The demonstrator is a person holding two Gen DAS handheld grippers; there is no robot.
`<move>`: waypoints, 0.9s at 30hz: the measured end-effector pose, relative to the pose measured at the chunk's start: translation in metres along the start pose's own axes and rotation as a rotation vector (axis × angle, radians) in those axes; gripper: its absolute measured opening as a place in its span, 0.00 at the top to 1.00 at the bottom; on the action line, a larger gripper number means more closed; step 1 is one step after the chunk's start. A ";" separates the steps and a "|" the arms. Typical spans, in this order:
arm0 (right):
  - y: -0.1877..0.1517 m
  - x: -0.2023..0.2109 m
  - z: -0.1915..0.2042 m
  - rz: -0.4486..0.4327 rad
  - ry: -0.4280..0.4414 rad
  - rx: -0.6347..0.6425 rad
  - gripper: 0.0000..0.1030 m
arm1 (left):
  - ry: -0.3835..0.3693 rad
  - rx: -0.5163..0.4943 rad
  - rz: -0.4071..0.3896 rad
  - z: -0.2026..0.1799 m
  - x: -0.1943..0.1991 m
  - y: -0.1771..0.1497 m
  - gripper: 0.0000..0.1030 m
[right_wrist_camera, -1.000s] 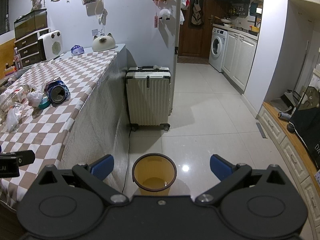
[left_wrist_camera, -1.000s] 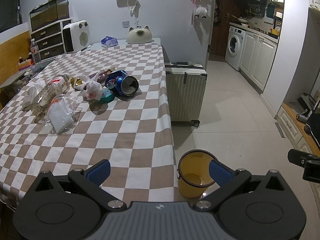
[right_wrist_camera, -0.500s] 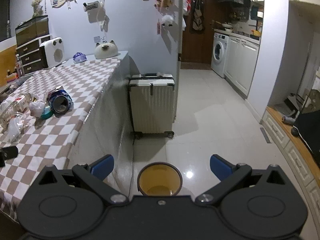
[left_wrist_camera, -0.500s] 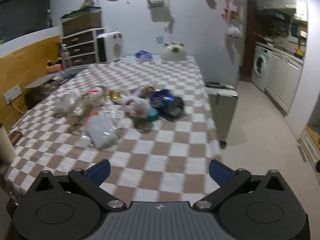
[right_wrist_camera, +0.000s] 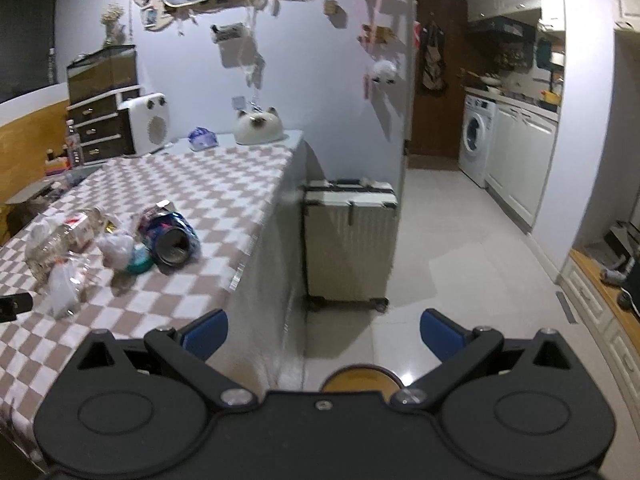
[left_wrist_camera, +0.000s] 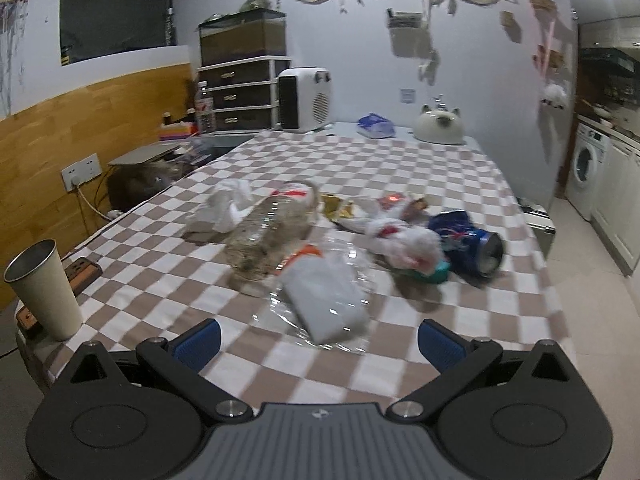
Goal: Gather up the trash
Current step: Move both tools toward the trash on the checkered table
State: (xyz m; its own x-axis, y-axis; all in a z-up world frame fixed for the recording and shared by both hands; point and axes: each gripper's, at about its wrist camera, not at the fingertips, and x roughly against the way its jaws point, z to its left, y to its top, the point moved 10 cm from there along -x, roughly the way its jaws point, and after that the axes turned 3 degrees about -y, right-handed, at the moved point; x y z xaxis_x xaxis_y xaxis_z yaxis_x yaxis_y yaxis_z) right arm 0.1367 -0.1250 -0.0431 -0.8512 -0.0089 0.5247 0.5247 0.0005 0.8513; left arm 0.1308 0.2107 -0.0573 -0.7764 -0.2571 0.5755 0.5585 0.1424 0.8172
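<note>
Trash lies on the checkered tablecloth (left_wrist_camera: 400, 168): a clear packet of white tissues (left_wrist_camera: 326, 300), a crushed clear plastic bottle (left_wrist_camera: 272, 232), a crumpled white bag (left_wrist_camera: 404, 240), a crushed blue can (left_wrist_camera: 472, 244) and white tissue paper (left_wrist_camera: 228, 204). My left gripper (left_wrist_camera: 320, 342) is open and empty, just short of the tissue packet. My right gripper (right_wrist_camera: 324, 334) is open and empty beside the table's right edge, above the yellow bin (right_wrist_camera: 360, 378), whose rim shows low in the right wrist view. The can (right_wrist_camera: 174, 240) and bottle (right_wrist_camera: 60, 240) also show there.
A metal cup (left_wrist_camera: 44, 288) and a power strip (left_wrist_camera: 82, 272) stand at the table's left front corner. A white heater (left_wrist_camera: 306, 98), a cat-shaped ornament (left_wrist_camera: 440, 128) and drawers (left_wrist_camera: 240, 92) sit at the far end. A white suitcase (right_wrist_camera: 348, 240) stands on the floor beside the table.
My left gripper has swung left from the bin and table edge to face the trash pile. My right gripper has moved forward, so the bin has slid down under it.
</note>
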 end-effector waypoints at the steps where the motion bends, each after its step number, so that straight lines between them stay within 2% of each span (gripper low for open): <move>1: 0.003 -0.002 0.006 -0.004 0.011 0.010 0.00 | 0.004 0.000 0.001 0.003 -0.006 0.001 0.00; 5: 0.015 -0.010 0.040 -0.024 0.066 0.051 0.00 | 0.002 -0.006 -0.012 0.005 -0.033 0.008 0.00; 10: 0.029 -0.019 0.072 -0.047 0.117 0.046 0.00 | -0.026 -0.047 0.003 -0.013 -0.068 0.009 0.00; 16: 0.044 -0.034 0.106 -0.058 0.186 0.026 0.00 | 0.047 -0.157 0.033 -0.024 -0.105 0.001 0.00; 19: 0.048 -0.045 0.118 -0.052 0.206 0.013 0.00 | 0.088 -0.180 0.054 -0.014 -0.115 -0.008 0.00; 23: 0.053 -0.057 0.136 -0.064 0.235 0.015 0.00 | 0.094 -0.139 0.076 0.012 -0.116 -0.019 0.00; 27: 0.055 -0.073 0.155 -0.071 0.273 0.023 0.00 | 0.120 -0.096 0.061 0.045 -0.104 -0.022 0.00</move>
State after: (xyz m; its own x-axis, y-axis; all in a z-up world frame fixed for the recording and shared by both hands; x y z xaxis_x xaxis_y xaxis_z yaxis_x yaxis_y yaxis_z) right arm 0.2262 0.0310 -0.0338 -0.8507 -0.2787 0.4456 0.4606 0.0127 0.8875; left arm 0.1867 0.2770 -0.1335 -0.7033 -0.3635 0.6109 0.6331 0.0707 0.7709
